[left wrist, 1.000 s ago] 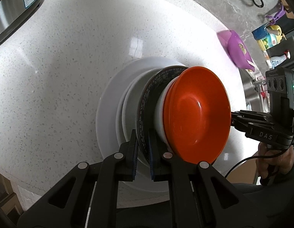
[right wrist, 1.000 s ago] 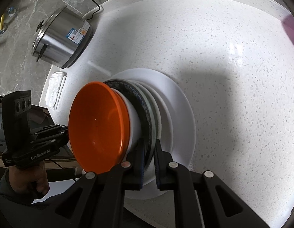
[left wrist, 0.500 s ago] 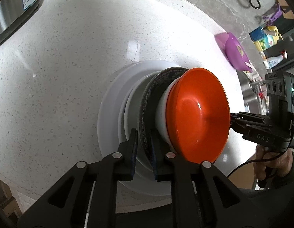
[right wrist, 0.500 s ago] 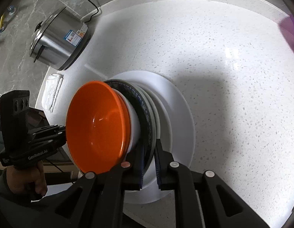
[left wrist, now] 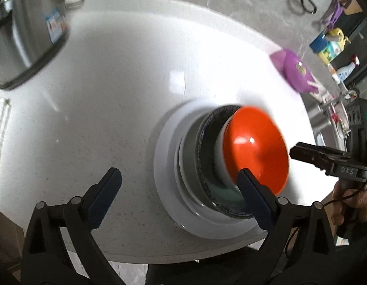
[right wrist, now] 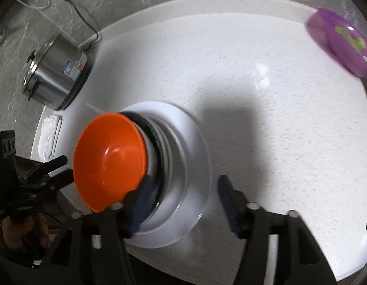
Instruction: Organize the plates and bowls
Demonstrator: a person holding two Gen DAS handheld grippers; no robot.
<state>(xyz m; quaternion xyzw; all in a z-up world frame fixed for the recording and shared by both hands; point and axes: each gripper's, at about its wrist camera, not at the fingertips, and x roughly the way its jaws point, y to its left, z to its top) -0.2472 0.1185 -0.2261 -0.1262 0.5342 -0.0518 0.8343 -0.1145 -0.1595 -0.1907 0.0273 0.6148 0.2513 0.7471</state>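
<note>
A: Start at the left of the left wrist view. What's there?

B: A brushed steel pot (left wrist: 24,40) with a blue and white label, standing on a white speckled stone counter (left wrist: 126,90). At the far left edge lies a folded white cloth (left wrist: 0,137), ribbed and soft-looking.

A: And the gripper itself?

B: The left gripper (left wrist: 178,178) has black arms with dark blue pads. Its jaws have just been opening and now stand wide; nothing is pressed between them, though the right-hand pad overlaps the stack's near edge in the picture.

A: Describe the stack.

B: It sits on the counter near its front edge. A wide, flat white plate (left wrist: 167,190) is at the bottom, then a smaller white plate, a grey dish, a dark bowl with a blue patterned rim (left wrist: 206,128), a white bowl (left wrist: 220,156), and on top a glossy orange bowl (left wrist: 257,147), round and smooth with a bright highlight. The picture is blurred, so fine detail is lost.

A: Further right?

B: A shiny purple plastic dish (left wrist: 295,73) lies well apart near the counter's far edge. At the right border the right gripper (left wrist: 299,153) shows, held by a hand (left wrist: 352,204).

A: And the right wrist view?

B: The same steel pot is at the left, the stack in the middle. The right gripper's jaws have also just been opening and stand apart, straddling the white plate's near rim without clamping it. The left-hand pad lies over the patterned bowl's rim; whether it touches I cannot tell.
</note>
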